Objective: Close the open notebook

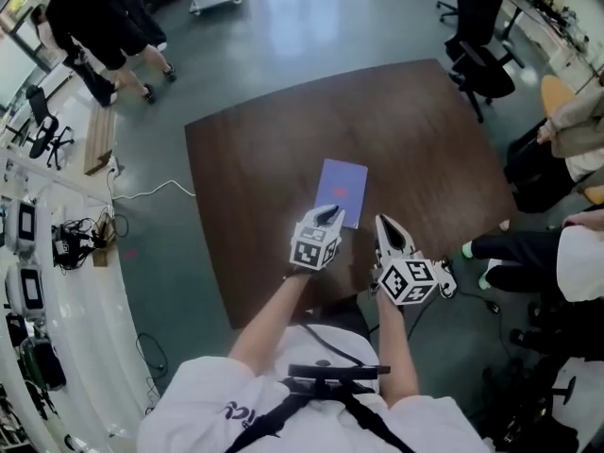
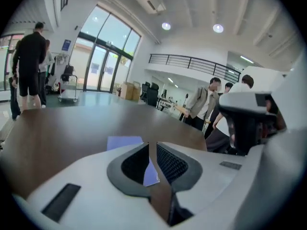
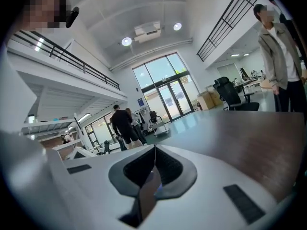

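A notebook (image 1: 342,189) with a purple cover lies closed and flat on the dark brown table (image 1: 245,159), near the table's middle. My left gripper (image 1: 330,213) hovers over its near left corner, jaws almost together with only a thin slit and nothing in it. In the left gripper view the notebook (image 2: 125,143) lies just beyond the left gripper (image 2: 153,145). My right gripper (image 1: 385,223) is to the right of the notebook's near edge, apart from it. The right gripper (image 3: 154,147) shows its tips touching, holding nothing.
The table's near edge (image 1: 283,314) runs just below my hands. A person in black (image 1: 94,17) stands at the far left. Seated people (image 1: 566,253) and an office chair (image 1: 481,64) are at the right. A white cable (image 1: 151,192) lies on the floor left of the table.
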Motion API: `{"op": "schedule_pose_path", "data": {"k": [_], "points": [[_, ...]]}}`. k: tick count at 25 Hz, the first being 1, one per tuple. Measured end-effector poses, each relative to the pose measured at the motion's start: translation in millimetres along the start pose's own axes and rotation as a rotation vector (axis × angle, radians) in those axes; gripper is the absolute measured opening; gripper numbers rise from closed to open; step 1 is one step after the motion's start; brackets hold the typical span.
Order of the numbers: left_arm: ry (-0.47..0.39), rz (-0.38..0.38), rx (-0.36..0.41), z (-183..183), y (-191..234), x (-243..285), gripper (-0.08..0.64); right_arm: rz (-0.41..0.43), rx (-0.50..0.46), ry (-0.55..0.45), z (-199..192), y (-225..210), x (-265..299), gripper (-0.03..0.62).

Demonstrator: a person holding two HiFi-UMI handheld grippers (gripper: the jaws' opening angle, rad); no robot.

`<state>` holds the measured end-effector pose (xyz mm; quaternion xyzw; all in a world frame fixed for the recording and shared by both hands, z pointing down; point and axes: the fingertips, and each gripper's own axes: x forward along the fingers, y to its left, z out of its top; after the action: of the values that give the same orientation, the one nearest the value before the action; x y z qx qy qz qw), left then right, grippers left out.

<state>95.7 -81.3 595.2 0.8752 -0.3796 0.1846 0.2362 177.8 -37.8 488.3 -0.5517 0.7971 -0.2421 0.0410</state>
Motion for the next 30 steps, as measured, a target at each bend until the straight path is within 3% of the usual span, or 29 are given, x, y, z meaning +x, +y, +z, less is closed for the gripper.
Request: {"op": "schedule_pose_path", "data": {"k": [5,13,14,18,30], "points": [[-0.209,0.044,0.078,62,10,-93,0.044,0.096,-0.104,-0.043,20,71,11,0.006],[-0.439,0.1,0.061,95,24,-206,0.043,0.177,-0.244,-0.077,20,159,12,0.006],[-0.452,0.111,0.066,94,27,-217,0.01,0.175,-0.266,-0.076,18,168,11,0.006],[-0.472,0.127,0.075,89,39,-238,0.009,0.154,-0.332,-0.09,16,192,10,0.006],[-0.472,0.132,0.08,90,38,-231,0.009,0.156,-0.347,-0.08,30,192,23,0.006]]}}
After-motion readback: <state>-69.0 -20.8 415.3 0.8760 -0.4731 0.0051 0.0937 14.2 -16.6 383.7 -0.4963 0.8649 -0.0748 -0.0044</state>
